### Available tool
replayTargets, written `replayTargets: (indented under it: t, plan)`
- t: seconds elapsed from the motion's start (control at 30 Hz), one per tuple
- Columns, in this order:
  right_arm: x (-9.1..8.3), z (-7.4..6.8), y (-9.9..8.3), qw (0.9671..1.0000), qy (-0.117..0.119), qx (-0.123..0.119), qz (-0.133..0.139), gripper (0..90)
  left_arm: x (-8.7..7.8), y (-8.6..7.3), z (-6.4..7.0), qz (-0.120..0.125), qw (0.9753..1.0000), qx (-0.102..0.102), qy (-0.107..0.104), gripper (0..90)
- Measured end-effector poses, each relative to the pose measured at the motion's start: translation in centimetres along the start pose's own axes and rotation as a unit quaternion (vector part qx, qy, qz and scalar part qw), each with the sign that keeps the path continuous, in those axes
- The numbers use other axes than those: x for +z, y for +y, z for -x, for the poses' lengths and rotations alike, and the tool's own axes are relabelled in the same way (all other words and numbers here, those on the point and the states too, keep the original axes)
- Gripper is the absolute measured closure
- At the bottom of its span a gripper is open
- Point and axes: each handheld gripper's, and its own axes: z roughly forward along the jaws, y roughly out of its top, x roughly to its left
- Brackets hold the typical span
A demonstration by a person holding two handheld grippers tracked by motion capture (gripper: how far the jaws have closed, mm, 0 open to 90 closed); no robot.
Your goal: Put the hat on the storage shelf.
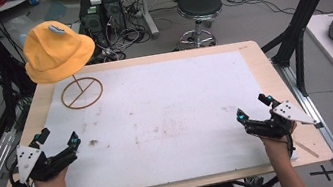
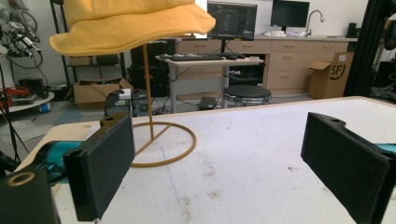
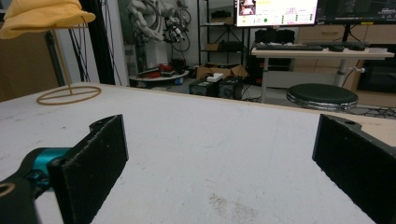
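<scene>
Resting on a stained white table (image 1: pixel 168 118), lab clutter behind.
Holding both left gripper (image 1: pixel 59 139) and right gripper (image 1: pixel 253 107) spread wide, grasping nothing; yellow hat (image 1: pixel 57 51) sitting on its stand (image 1: pixel 82 92).

A yellow bucket hat (image 1: pixel 57 51) sits crown-up on top of a thin, upright golden stand (image 1: pixel 82 92), its soft brim drooping all round and hiding the top of the post. A small grey-blue patch shows on the crown. The stand's base is a flat wire ring crossed by a single spoke, resting on the white table (image 1: pixel 169 123) near its far left corner. In the left gripper view the hat (image 2: pixel 126 25) hangs over the ring (image 2: pixel 161 144), well above the surface
</scene>
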Motion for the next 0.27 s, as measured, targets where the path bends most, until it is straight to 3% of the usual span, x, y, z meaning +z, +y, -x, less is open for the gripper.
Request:
replayTargets:
  t: [0.27]
  plan:
    - [0.0, 0.05, 0.02, 1.0, -0.002, -0.001, -0.001, 3.1, 0.03, 0.06, -0.03, -0.002, 1.0, -0.001, -0.001, 10.3]
